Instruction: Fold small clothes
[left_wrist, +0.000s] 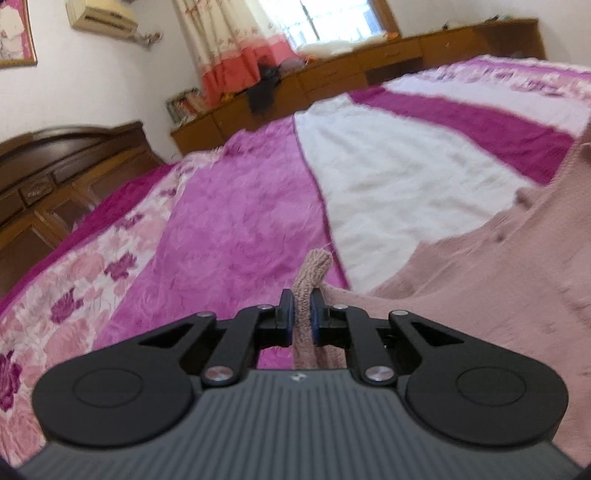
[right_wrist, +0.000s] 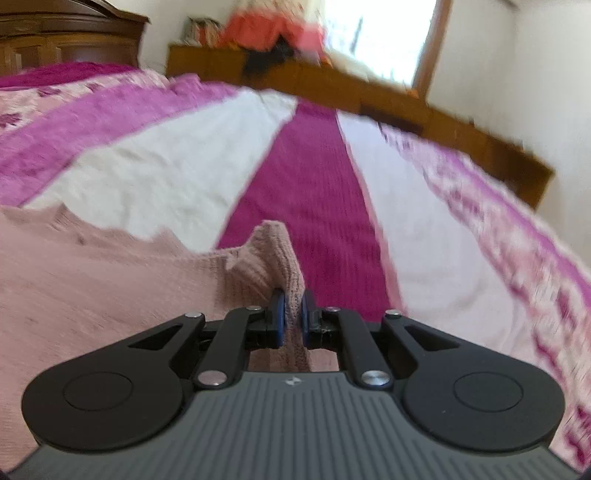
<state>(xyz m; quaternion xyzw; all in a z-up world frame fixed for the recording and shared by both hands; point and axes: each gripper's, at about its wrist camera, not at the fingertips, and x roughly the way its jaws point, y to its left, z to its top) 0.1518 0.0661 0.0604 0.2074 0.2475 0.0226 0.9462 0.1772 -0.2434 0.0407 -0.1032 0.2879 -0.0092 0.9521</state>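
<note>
Where the blue-padded jaws of the left gripper (left_wrist: 303, 312) meet, a ribbed edge of the dusty-pink knitted sweater (left_wrist: 480, 295) is pinched between them, a short tongue of the knit standing up past the fingertips and leaning slightly to the right. From that pinch the garment is seen spreading away to the right of the left wrist view, its body draped over the bed.

The jaws of the right gripper (right_wrist: 291, 314) are likewise pressed together on the same sweater (right_wrist: 92, 295), a folded corner of ribbed hem being clamped so that it rises in a peak ahead of the pads. From there the knit runs off to the left of the right wrist view. The garment is thus held at two points, with its long axis stretched roughly crosswise between the two grippers; its exact orientation cannot be told because of blur.

Beneath the sweater, a plush bedspread with magenta, white and pink floral bands (left_wrist: 229, 229) is laid, the bands running away from the cameras. Beyond the bed, a low brown wooden cabinet (left_wrist: 332, 77) is set along the wall, a cream curtain with a coral-red hem (left_wrist: 229, 44) is hung above it, and a dark carved wooden headboard (left_wrist: 66, 162) is seen at the left.
</note>
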